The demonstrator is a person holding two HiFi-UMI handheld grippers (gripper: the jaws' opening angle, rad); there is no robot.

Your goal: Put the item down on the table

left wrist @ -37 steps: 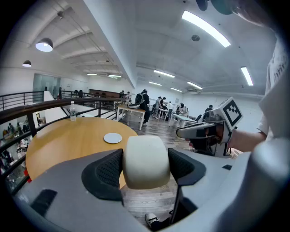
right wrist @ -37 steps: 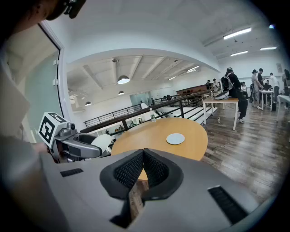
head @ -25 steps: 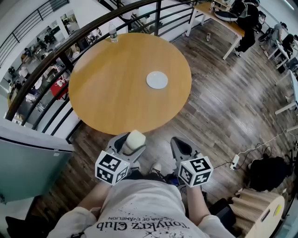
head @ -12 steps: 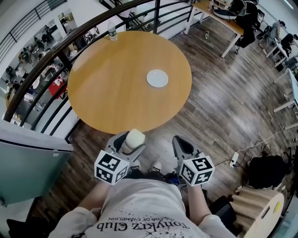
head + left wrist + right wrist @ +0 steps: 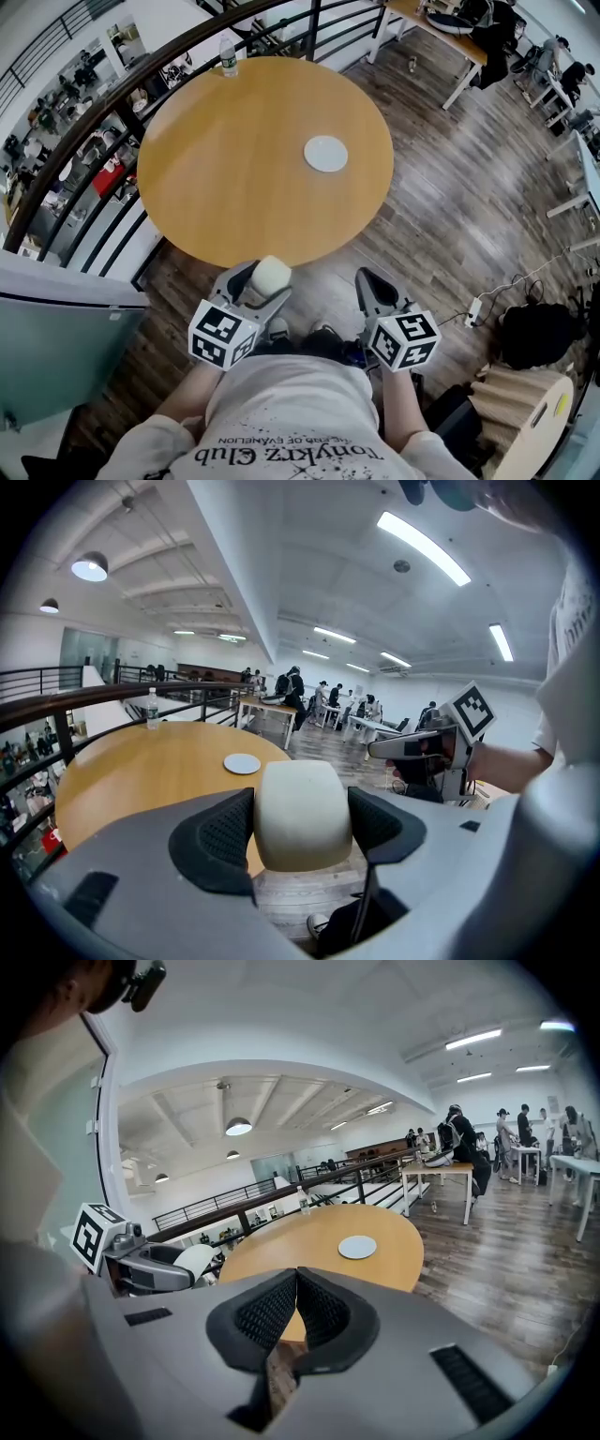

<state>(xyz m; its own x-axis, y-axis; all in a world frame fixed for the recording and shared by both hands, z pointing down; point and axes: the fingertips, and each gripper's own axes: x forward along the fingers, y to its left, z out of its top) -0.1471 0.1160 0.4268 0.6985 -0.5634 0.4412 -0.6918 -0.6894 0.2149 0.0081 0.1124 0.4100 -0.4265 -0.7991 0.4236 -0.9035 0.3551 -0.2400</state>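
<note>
While the item (image 5: 303, 813), a rounded off-white object, sits clamped between the jaws of the left gripper (image 5: 264, 281), it hangs at the lower centre of the head view, just short of the near edge of the table (image 5: 234, 187). Right gripper (image 5: 296, 1309): jaws pressed together with nothing between them, held beside the left one, right of centre. A white disc (image 5: 325, 154) lies toward the table's upper right. A bottle (image 5: 226, 58) stands at its far rim, upper left. Judged step: carry the item forward over bare wood, well apart from the disc. Lower it until its base rests flat, and only then part the jaws. Release short of the edge would likely drop it to the floor (image 5: 450, 216).
</note>
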